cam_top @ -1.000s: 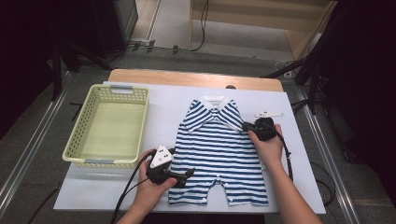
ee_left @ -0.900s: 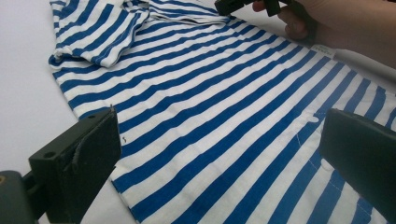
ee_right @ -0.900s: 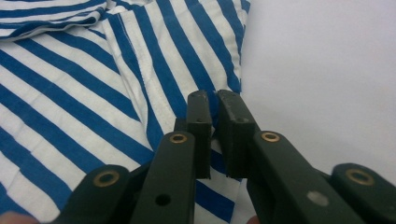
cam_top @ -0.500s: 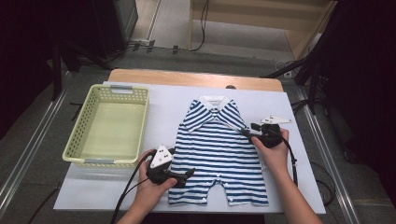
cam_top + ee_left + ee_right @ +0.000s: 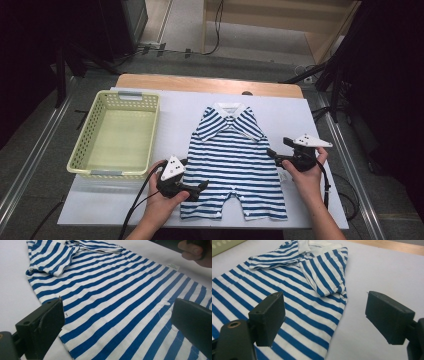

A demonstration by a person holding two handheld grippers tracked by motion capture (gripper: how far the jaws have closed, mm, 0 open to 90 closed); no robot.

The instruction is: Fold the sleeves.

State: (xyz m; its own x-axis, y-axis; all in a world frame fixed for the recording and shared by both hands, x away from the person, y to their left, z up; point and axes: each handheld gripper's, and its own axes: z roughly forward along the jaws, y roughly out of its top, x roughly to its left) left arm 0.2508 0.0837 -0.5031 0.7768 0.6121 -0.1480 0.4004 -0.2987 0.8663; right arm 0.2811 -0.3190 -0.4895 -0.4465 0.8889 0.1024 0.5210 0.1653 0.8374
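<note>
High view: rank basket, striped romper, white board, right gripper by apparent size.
1. White board, spans nearly the whole tabletop.
2. Striped romper and yellow-green basket: they look about alike, so no ranking between them.
3. Right gripper, far the smallest, jaws open beside the romper's edge.

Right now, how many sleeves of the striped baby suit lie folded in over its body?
2: the left sleeve folded in beside the collar, and the right sleeve folded in on the opposite side. Neither looks hidden.
</note>
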